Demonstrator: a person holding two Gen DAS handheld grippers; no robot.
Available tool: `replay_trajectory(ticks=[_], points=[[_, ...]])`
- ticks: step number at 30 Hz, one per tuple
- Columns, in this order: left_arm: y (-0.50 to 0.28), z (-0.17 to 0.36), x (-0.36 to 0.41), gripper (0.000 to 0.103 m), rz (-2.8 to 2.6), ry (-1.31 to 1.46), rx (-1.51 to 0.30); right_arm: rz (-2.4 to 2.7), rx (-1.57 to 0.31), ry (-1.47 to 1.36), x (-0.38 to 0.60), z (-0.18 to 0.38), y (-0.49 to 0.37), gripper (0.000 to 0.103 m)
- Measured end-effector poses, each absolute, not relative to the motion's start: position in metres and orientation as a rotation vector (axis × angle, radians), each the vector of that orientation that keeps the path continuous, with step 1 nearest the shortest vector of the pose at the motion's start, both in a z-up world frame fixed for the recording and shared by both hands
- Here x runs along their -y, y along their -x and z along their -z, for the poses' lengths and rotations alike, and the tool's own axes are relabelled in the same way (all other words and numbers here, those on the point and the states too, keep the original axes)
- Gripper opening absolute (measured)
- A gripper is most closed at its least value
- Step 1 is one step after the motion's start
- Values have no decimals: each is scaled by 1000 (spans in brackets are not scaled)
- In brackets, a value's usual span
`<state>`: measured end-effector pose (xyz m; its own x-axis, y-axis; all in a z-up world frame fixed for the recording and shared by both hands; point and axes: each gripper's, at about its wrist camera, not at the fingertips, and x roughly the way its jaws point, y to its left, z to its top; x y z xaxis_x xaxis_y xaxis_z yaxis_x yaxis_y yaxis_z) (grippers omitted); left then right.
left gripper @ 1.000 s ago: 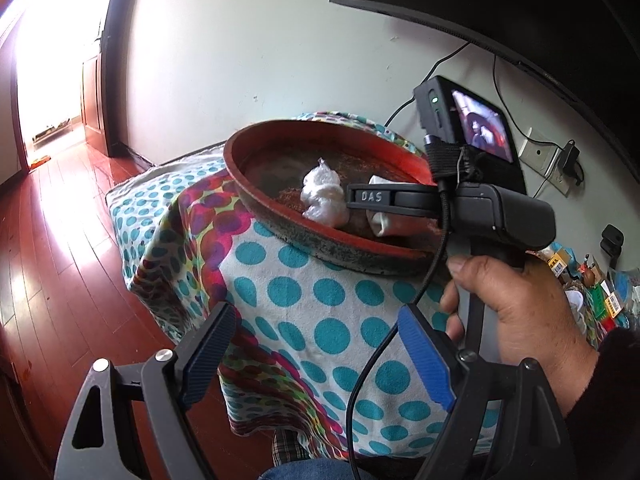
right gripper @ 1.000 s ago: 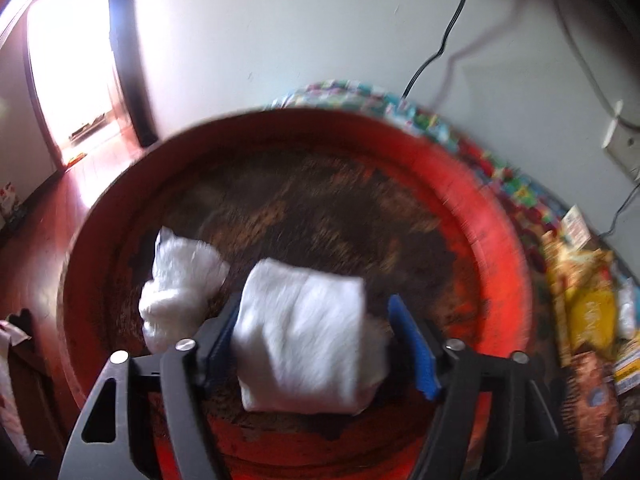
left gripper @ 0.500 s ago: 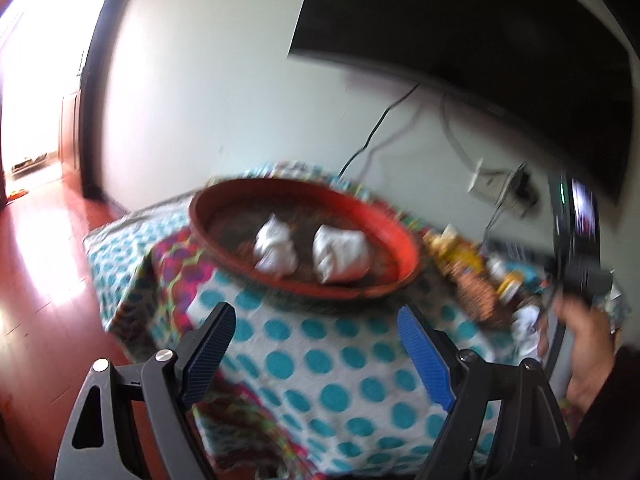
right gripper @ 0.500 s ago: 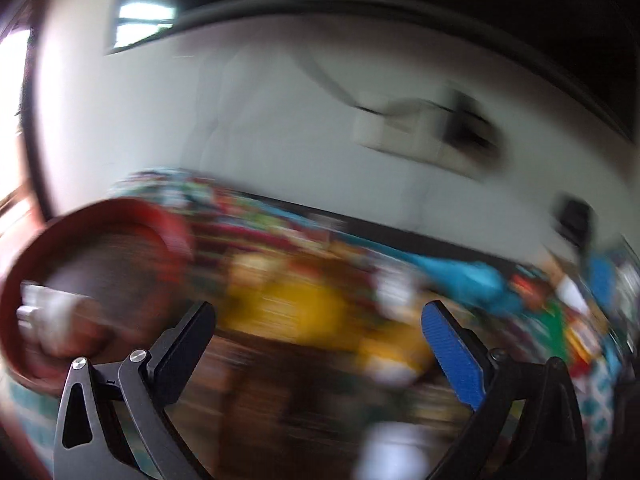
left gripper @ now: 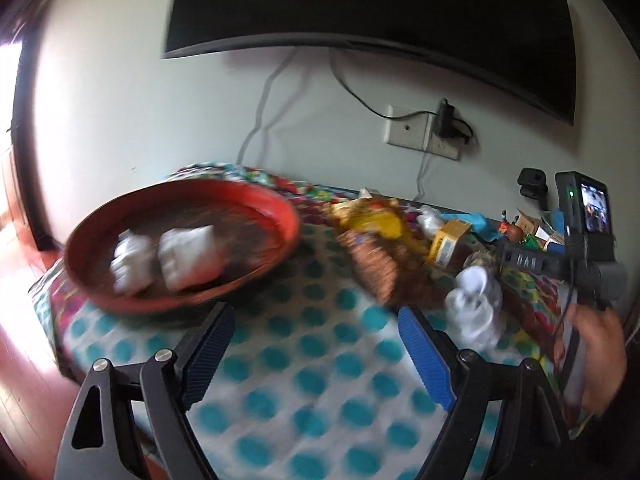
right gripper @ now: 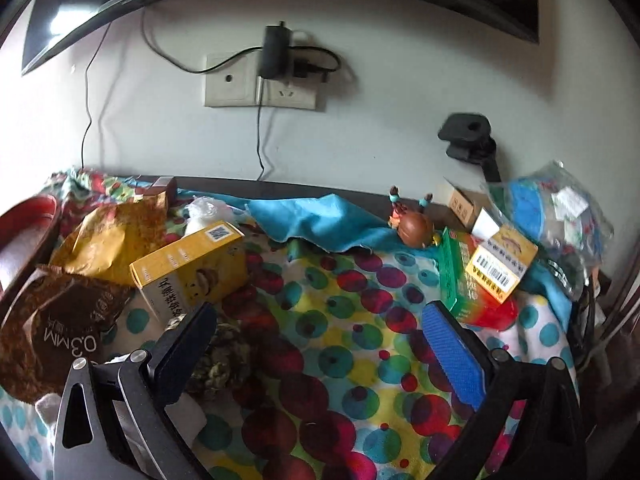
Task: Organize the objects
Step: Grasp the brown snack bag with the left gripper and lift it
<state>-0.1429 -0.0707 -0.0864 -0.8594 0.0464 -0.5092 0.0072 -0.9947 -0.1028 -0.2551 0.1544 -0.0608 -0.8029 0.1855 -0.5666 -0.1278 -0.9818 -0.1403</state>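
1. Red and round, the tray (left gripper: 182,240) is the landmark: two white wrapped bundles (left gripper: 188,258) already lie inside it, so it serves as the collecting place.
2. The right tongs (right gripper: 320,336) stand spread wide with nothing between them; their jaws have just been opening. They hover over the dotted cloth (right gripper: 320,360), well to the right of the tray.
3. Best pick, I judge, is the yellow box (right gripper: 188,270), the boxed item nearest the tray. It is rigid, so close on its long flat sides.
4. The brown foil bag (right gripper: 56,332) and yellow bag (right gripper: 108,240) sit between box and tray; lift the box clear over them.
5. The left tongs (left gripper: 316,356) are also spread and empty, just in front of the tray. Keep them out of the carrying path.
6. The green-and-red box (right gripper: 472,284), farthest from the tray, can wait.
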Motion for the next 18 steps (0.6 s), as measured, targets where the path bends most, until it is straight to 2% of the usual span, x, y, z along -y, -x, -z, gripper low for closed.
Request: replay_trajectory(ticks=[4,10,13,16,18], points=[[192,84,37,86,-2967,875,120,-2844,142,863,-154,60,254,103],[241,110,-5,86,-2948,1048,-121,-2786,-24,929,-178,65,261,103],[258,120,-12,86,-2882,1150,-131,-2785,-47,949,-181,67,263,103],[277,124,-11,86,-2798,1254,-25,-2795,-7,941,-174,66,262,103],[284,126,-16,87,-2781,1283,-57,-2810,36,930,-168,65,261,103]])
